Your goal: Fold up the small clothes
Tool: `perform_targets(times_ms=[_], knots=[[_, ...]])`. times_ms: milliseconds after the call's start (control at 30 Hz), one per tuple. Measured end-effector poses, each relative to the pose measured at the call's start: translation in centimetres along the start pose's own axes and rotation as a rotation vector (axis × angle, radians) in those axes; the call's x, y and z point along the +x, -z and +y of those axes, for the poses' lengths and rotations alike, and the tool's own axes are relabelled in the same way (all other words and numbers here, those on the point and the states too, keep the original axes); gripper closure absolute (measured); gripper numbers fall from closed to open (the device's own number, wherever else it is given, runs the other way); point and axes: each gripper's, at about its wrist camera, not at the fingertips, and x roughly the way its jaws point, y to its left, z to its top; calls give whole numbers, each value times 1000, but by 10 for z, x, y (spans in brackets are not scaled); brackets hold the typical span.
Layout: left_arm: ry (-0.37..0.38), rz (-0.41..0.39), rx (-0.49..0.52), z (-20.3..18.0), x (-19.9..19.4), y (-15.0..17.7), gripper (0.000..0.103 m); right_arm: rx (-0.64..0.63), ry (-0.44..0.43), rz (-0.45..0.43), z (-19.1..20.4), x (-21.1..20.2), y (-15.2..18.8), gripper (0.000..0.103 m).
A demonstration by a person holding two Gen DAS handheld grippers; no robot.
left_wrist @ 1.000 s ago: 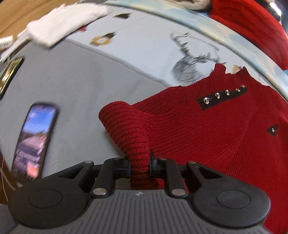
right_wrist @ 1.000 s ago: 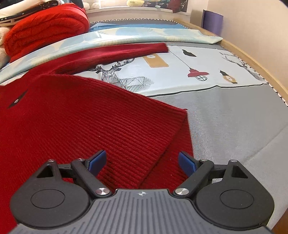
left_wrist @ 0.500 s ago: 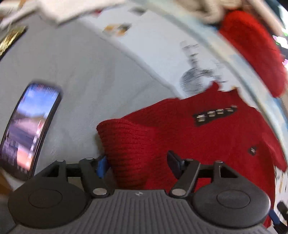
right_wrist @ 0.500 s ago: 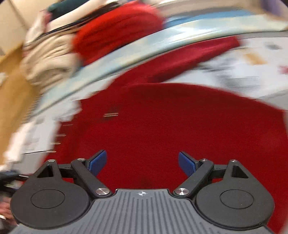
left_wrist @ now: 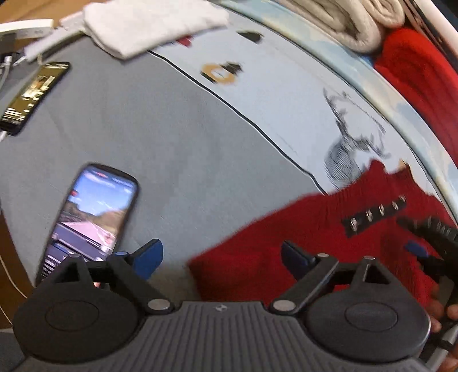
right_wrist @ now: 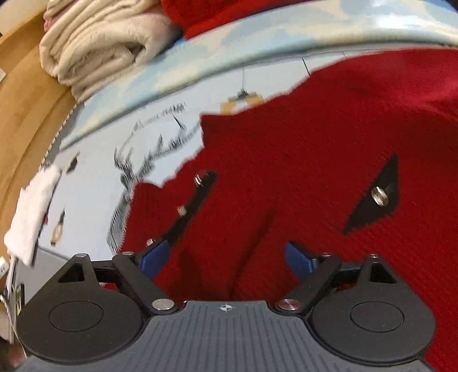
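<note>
A: The fingers (left_wrist: pixel 148 256) on our left gripper (left_wrist: pixel 220 257) are spread wide with nothing between them, and they sit over the grey part of the bed cover (left_wrist: pixel 160 137), right at the edge of the red sweater (left_wrist: pixel 309 231)

B: Same on our side: the fingers (right_wrist: pixel 154 256) of the right gripper (right_wrist: pixel 226 257) are spread apart and empty, low over the sweater (right_wrist: pixel 286 177)

A: So where does the sweater lie?

B: Flat on the bed, spread over the pale printed part of the cover (right_wrist: pixel 160 137). In the right wrist view we see its ragged neckline beside the deer drawing (right_wrist: pixel 134 171), a black strip with metal studs (right_wrist: pixel 189 211) running toward our left finger, and a black patch with one stud (right_wrist: pixel 377 197) further right

A: In the left wrist view we see that studded strip (left_wrist: pixel 375 216) too, and the right gripper (left_wrist: pixel 429 246) at the far right edge above the knit

B: What else is around us?

A: A lit phone (left_wrist: pixel 91 223) lies on the grey cover just beside our left finger, a second phone (left_wrist: pixel 34 97) well apart near the edge, a folded white cloth (left_wrist: pixel 151 23) beyond, and a rolled cream blanket (left_wrist: pixel 349 23) next to a red blanket (left_wrist: pixel 420 85)
</note>
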Motion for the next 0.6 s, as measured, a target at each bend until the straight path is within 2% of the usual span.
perform_targets(times_ms=[33,133,233,333,433,500,600], knots=[[-8,0,-13,4,-1,-2,10,-12,-17,-9,4,0,-2,96],[-23,-1,-58,13,0,-4,10,-21,-8,-8,12,1,-7,94],[-33,-16,-78,17,-2,-5,10,-40,-90,-78,22,-31,-10,94],[-54,-41,-79,17,-5,-5,10,-49,-222,-132,36,-73,-15,94],[-67,-50,-77,15,-4,-6,10,-100,-265,-237,46,-109,-27,95],[-67,-47,-69,13,-2,-5,10,-77,-243,-315,38,-121,-45,95],[-53,-18,-27,3,5,-1,10,-43,-95,-413,6,-115,-69,94]])
